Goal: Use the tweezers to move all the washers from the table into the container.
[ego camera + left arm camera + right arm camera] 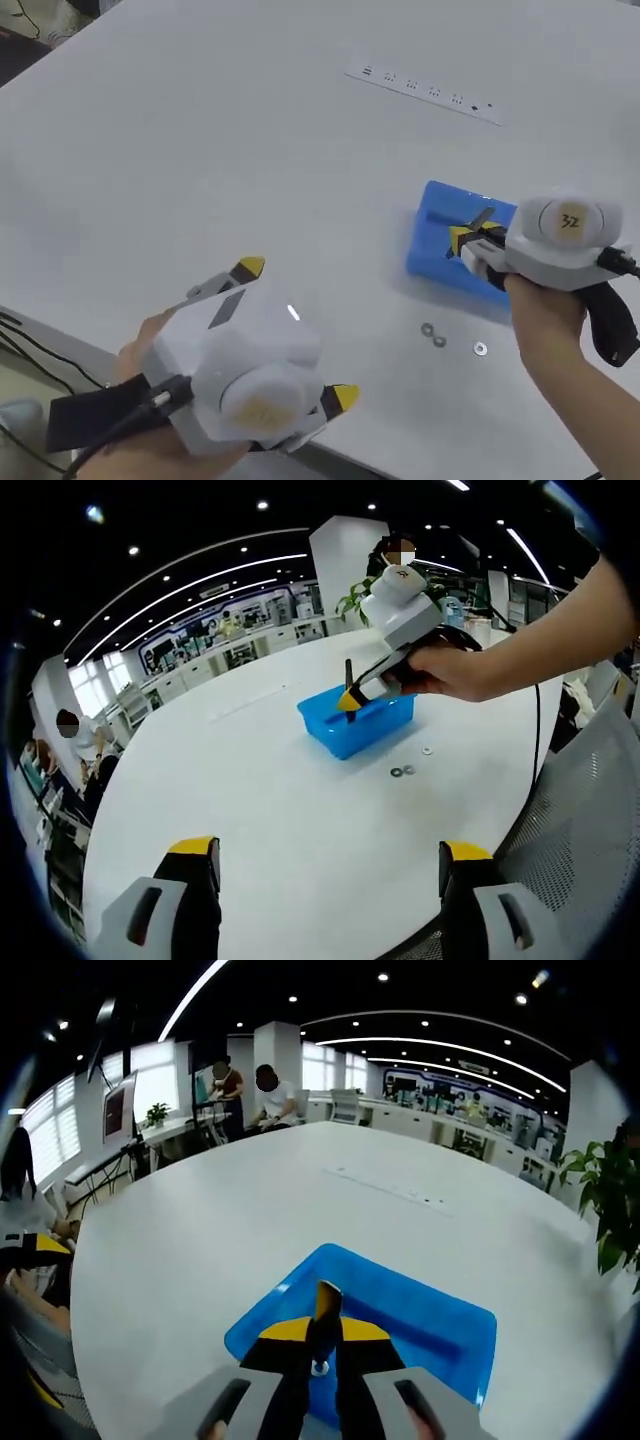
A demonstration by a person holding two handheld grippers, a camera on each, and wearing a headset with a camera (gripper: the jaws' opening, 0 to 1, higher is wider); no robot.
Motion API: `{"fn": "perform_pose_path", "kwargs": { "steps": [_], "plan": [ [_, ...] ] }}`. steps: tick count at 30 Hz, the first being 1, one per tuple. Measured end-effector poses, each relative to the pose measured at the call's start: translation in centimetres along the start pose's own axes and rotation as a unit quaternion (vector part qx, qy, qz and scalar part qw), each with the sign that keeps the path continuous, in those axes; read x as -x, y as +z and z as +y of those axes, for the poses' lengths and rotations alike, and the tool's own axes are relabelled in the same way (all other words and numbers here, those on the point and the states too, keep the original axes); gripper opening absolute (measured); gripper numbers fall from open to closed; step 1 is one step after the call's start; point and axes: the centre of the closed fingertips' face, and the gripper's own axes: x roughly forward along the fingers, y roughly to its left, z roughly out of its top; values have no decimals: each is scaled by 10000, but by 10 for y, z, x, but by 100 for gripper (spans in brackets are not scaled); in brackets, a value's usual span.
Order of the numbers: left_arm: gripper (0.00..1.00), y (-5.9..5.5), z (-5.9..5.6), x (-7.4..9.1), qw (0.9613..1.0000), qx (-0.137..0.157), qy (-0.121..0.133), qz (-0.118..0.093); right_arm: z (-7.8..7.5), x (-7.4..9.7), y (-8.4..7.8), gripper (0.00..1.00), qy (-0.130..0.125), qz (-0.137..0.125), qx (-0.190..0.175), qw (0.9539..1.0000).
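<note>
My left claw hangs wide open with nothing in it, right at the near edge of the white table, and the broad stretch of table ahead of it is bare. My right claw is clamped on the tweezers, which sit over the blue container toward the table's right side. 3 washers lie on the table near the container's near wall, 2 close together and 1 apart. A power strip lies well beyond. The left gripper view adds a mesh chair close against the table edge below the right arm. The right gripper view looks along the tweezers into the container; whether their tip holds a washer I cannot tell.
</note>
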Motion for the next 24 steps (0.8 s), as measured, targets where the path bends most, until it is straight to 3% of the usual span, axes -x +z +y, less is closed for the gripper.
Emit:
{"fn": "perform_pose_path", "kwargs": {
  "steps": [6,16,24],
  "plan": [
    [92,1,1,1,10000,23,24,-17,-2,15,16,5,17,-197,-129,9997],
    [92,2,2,1,10000,36,38,-49,8,60,49,4,137,-763,-284,9966],
    [92,2,2,-1,10000,42,41,-65,25,83,48,4,291,-852,-352,9953]
  ]
}}
